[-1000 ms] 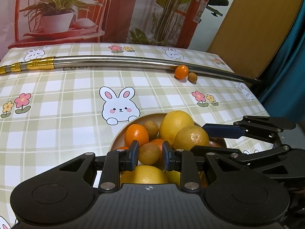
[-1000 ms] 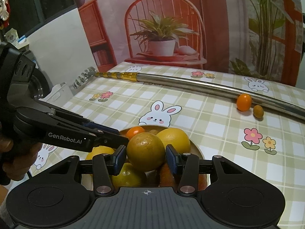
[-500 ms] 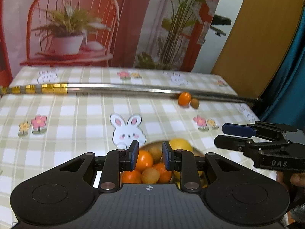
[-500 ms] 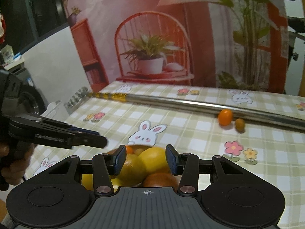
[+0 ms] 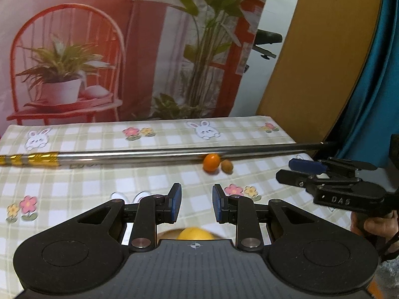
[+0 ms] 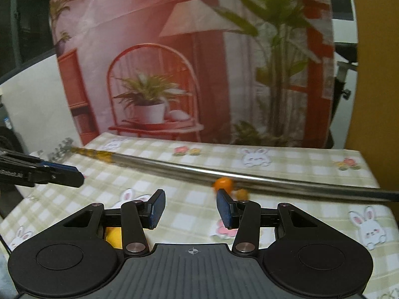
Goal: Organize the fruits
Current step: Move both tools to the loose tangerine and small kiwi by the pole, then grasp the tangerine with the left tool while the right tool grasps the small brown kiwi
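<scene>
A small orange fruit and a smaller brown one lie side by side on the checked tablecloth against a long metal rod. In the right wrist view the orange fruit and the brown one are blurred. My left gripper hovers above the cloth, jaws drawn close with nothing between them. My right gripper stands open and empty, its jaws wider apart. Only the top of a yellow fruit shows below the left gripper; the rest of the fruit pile is hidden.
The rod has a gold-banded end at the left and runs across the table to the right edge. A hand holds the right gripper at the right. The left gripper reaches in from the left. A printed backdrop stands behind the table.
Both grippers have risen and drawn back from the fruit bowl. The pile of fruit has slid down almost out of both views, and more of the backdrop shows.
</scene>
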A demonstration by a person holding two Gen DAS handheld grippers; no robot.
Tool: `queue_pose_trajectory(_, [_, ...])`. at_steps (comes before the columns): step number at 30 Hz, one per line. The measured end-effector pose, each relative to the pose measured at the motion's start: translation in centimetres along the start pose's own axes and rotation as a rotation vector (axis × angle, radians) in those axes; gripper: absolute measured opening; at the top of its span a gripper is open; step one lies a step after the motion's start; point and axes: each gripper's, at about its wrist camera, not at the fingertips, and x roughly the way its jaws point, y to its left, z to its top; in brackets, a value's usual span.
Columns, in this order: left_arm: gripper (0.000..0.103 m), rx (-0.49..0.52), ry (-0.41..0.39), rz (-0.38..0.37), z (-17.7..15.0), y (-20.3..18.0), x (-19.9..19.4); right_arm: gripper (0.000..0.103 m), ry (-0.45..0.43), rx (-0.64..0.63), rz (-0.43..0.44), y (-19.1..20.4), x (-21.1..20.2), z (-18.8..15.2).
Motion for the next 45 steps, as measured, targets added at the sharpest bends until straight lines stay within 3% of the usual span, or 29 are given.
queue_pose_trajectory(7, [0.028, 0.025, 0.033, -0.028, 2.4, -2.9, 4.6, 0.042, 0.011, -0.011, -0.036, -3.3, 0.9, -0.4])
queue_pose_trajectory(15, [0.028, 0.053, 0.067, -0.003, 4.4, -4.4, 11.3, 0.042, 0.018, 0.039, -0.031, -7.7, 2.8, -0.7])
queue_pose_trajectory(25, [0.029, -0.108, 0.166, -0.001, 5.5, -2.1, 19.3, 0.042, 0.031, 0.088, -0.013, -10.5, 6.4, -1.8])
queue_pose_trajectory(33, [0.031, -0.168, 0.211, -0.013, 5.3, -1.4, 22.0, 0.042, 0.058, 0.076, -0.004, -10.8, 9.0, -3.5])
queue_pose_trajectory(36, [0.039, -0.169, 0.215, -0.006, 5.3, -1.3, 22.6, 0.042, 0.069, 0.08, 0.009, -10.8, 9.8, -4.0])
queue_pose_trajectory(45, [0.038, -0.183, 0.251, -0.014, 4.8, -0.8, 23.7, 0.042, 0.075, 0.099, 0.02, -11.2, 11.0, -4.3])
